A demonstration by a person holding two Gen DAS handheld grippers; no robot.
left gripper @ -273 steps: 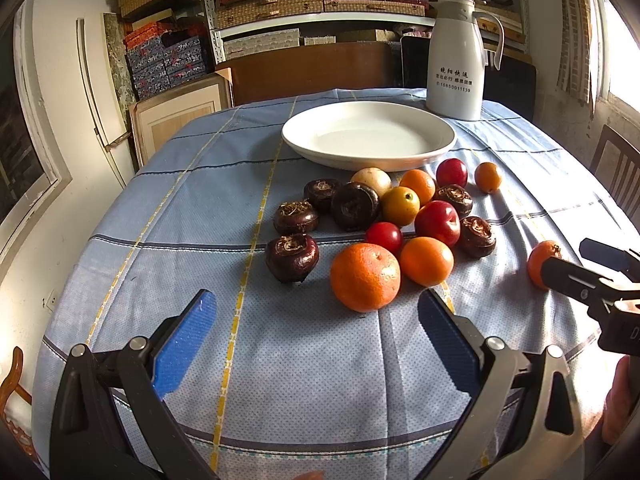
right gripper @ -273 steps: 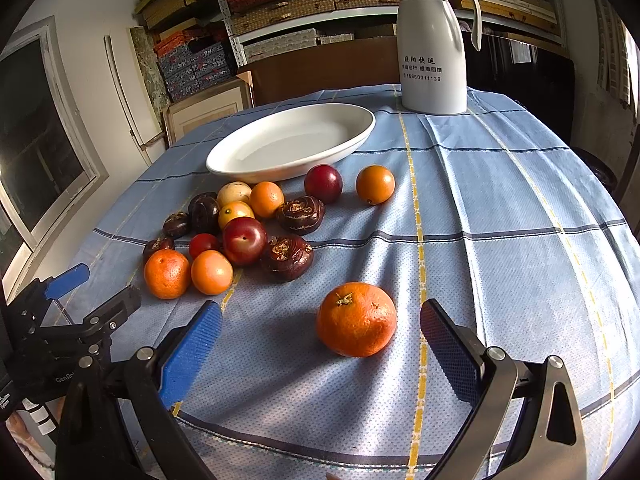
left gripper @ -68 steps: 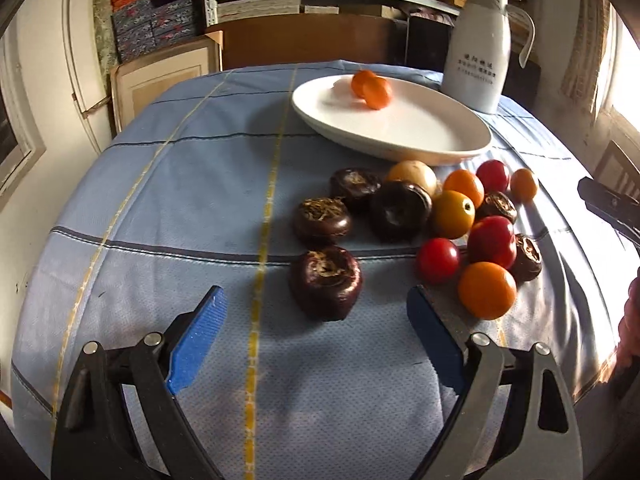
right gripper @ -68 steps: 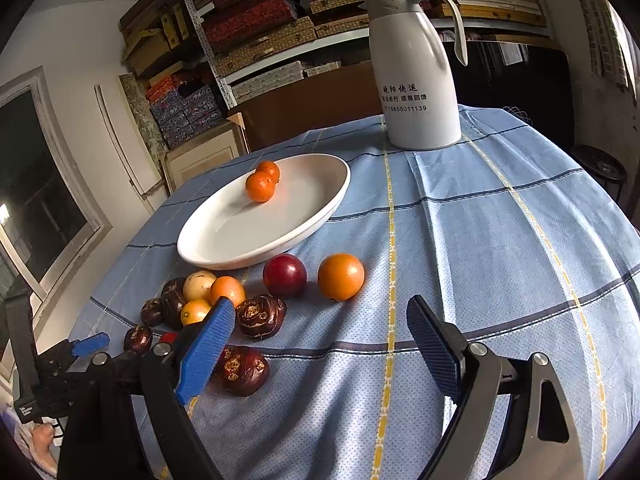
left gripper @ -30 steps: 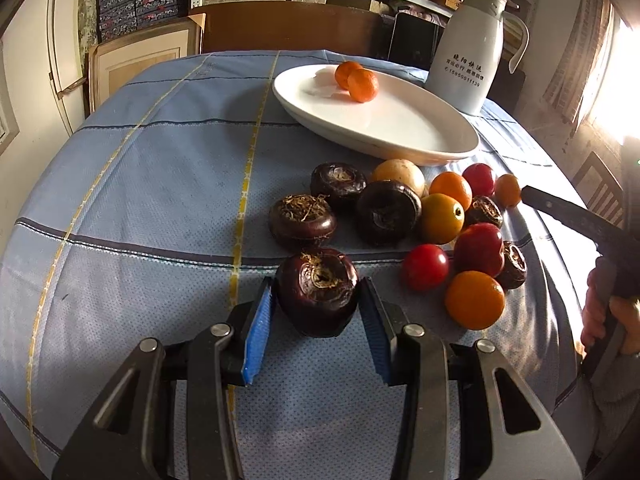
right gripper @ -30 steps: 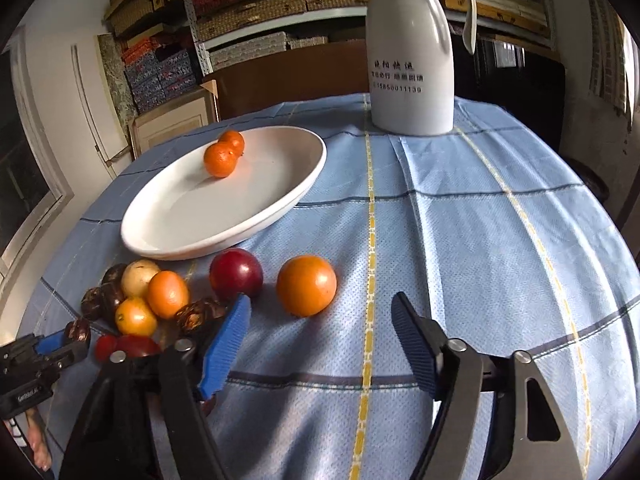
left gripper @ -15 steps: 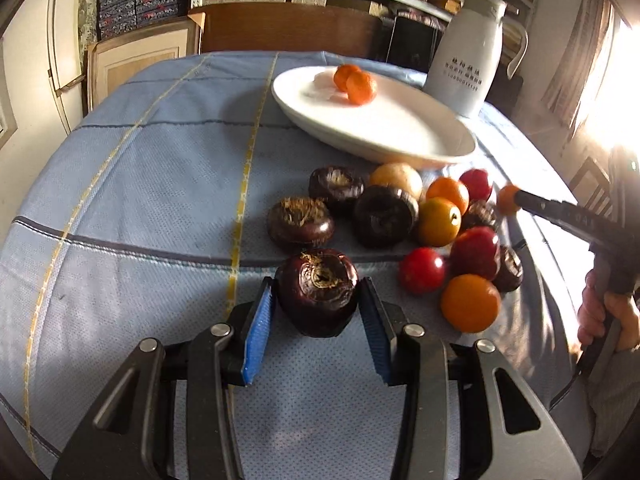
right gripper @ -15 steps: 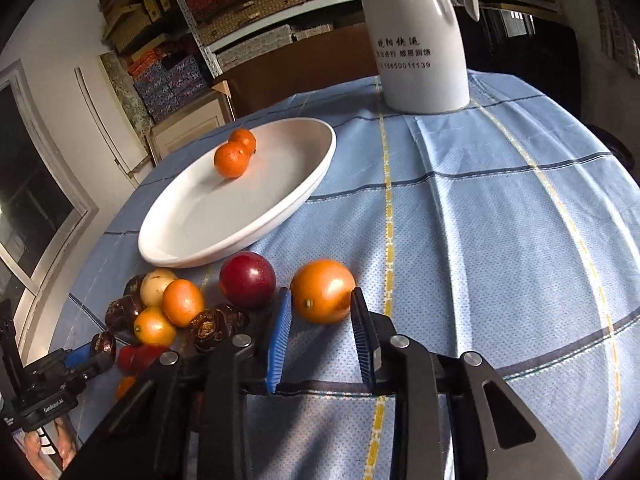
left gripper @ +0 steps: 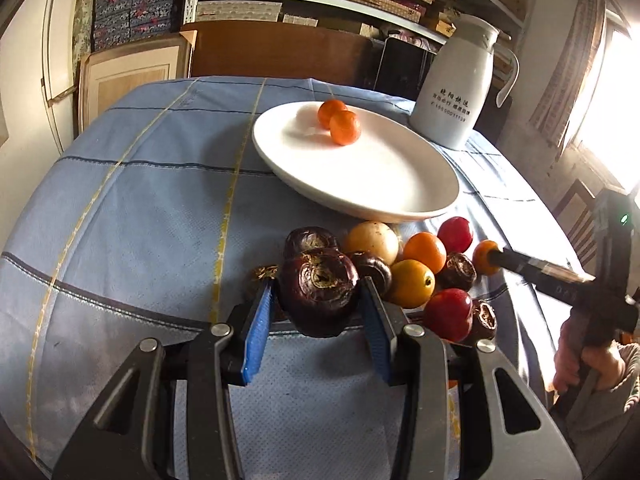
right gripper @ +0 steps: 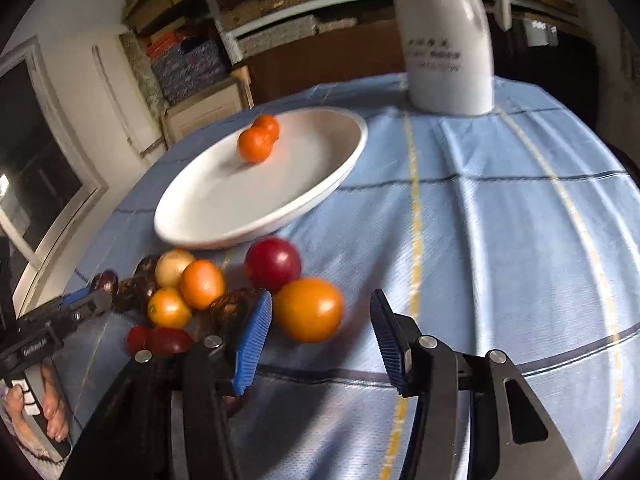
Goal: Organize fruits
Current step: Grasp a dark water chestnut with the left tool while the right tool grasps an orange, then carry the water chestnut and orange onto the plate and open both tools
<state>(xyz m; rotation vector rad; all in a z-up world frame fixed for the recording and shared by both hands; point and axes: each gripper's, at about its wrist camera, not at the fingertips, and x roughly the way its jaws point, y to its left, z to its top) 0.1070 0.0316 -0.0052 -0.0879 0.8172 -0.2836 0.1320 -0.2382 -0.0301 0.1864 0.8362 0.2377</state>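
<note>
Your left gripper [left gripper: 316, 320] is clamped on a dark purple, wrinkled round fruit [left gripper: 318, 292], both blue pads pressed to its sides, and the fruit appears lifted clear of the pale blue checked tablecloth [left gripper: 132, 216].

Your right gripper [right gripper: 320, 332] has just been opening; its jaws now stand apart around a smooth orange citrus fruit [right gripper: 309, 309]. The left blue pad [right gripper: 253, 332] sits just beside the fruit, and the right pad is clearly off it, so nothing is gripped.

Take the wide white oval plate [right gripper: 224, 216] as your landmark. Two small orange mandarins [right gripper: 258, 140] lie on it, touching each other, toward its far side. Just in front of its near rim is the loose cluster: a dark red plum [right gripper: 273, 264] touching the orange citrus, a pale yellow round fruit [right gripper: 174, 267], more small orange fruits, red ones and dark purple ones packed together. Behind the plate and to its right stands a tall white jug [right gripper: 444, 40] with printed lettering.
</note>
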